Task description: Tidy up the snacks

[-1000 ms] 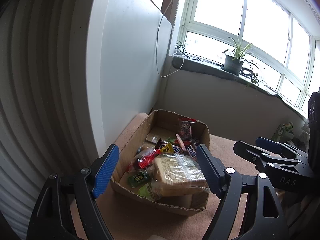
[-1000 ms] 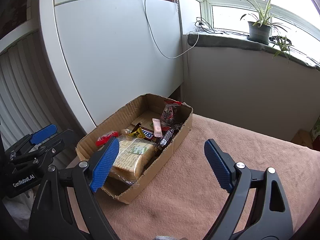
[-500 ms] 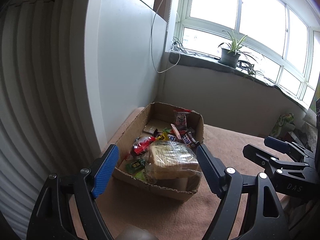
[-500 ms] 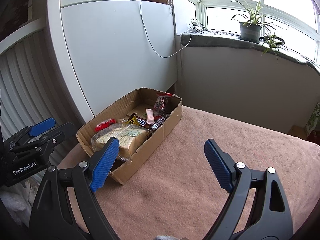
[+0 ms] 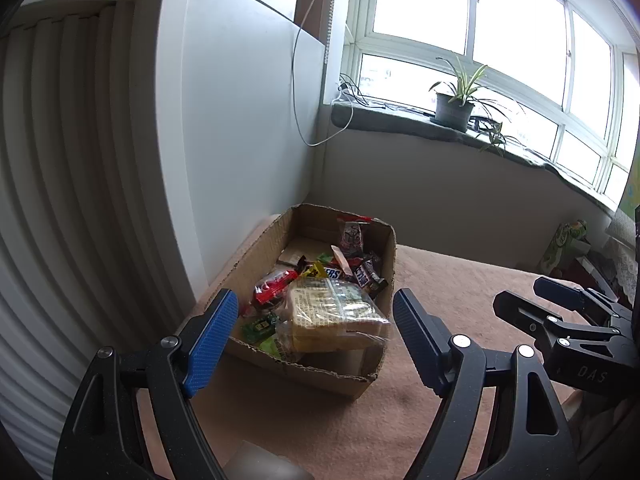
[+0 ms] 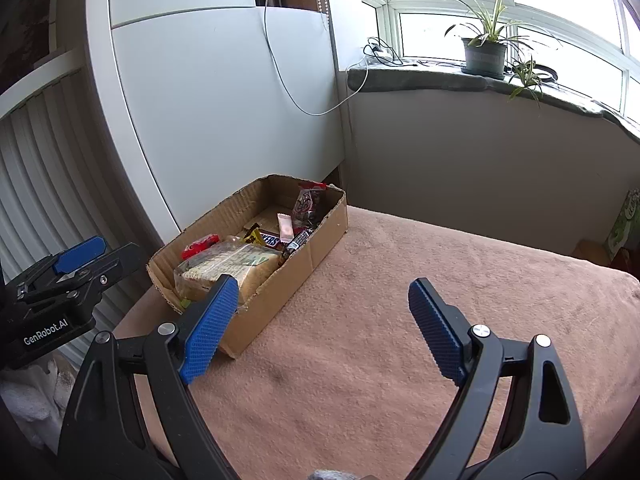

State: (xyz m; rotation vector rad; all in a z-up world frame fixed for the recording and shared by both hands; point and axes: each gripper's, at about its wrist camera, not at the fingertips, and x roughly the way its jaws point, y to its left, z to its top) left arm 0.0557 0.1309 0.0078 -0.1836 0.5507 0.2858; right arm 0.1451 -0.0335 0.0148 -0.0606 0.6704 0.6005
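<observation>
Cardboard box (image 5: 320,372) holds every snack I see, bagged bread (image 5: 332,316) nearest; my left gripper (image 5: 316,336) and right gripper (image 6: 320,328) hover beside it, fingers apart, empty.

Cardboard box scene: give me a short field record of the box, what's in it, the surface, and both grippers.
surface: pinkish-brown blanket
container: open cardboard box, on the blanket beside a white panel
contents: bagged bread at the near end; candy bars, red wrapper, green packet, upright dark packet at the far end
left gripper: open, empty, facing the box
right gripper: open, empty, over the blanket
windowsill: potted plant
</observation>
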